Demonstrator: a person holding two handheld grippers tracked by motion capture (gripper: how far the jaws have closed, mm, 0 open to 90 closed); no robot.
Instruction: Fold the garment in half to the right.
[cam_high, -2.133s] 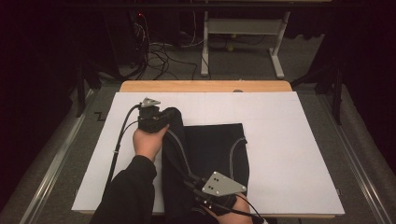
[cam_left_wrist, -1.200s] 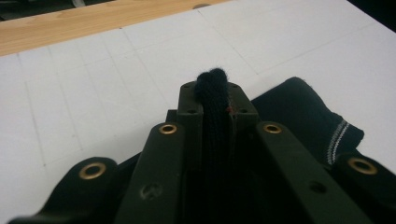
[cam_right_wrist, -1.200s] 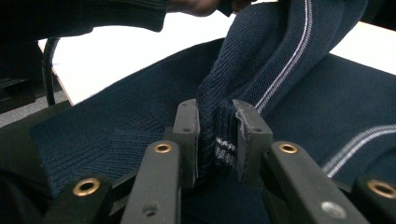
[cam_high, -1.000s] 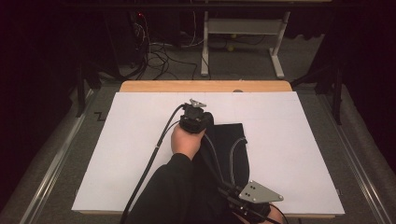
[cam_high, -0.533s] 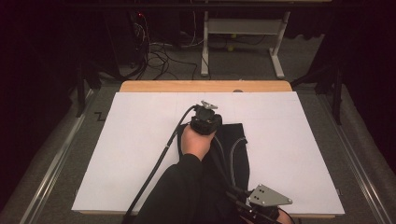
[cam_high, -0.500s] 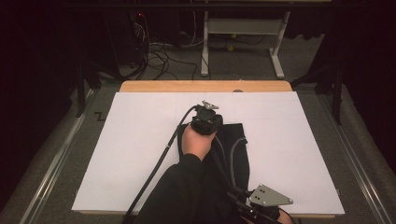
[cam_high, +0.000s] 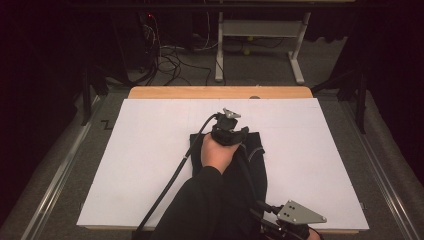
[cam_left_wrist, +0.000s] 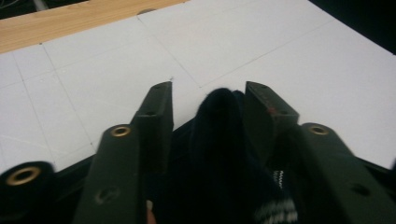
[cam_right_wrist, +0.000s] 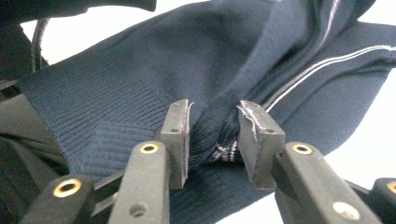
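Since the earlier frames my left gripper (cam_high: 231, 131) has carried the dark garment's (cam_high: 255, 165) fold rightward to mid-frame; its jaws have just been opening, spread around a loose hump of cloth. At lower right, my right gripper (cam_right_wrist: 212, 135) loosens, jaws still bracketing the bunched hem.

Dark room; grey floor (cam_high: 320, 65); cables (cam_high: 167, 57); white desk frame (cam_high: 260, 30).
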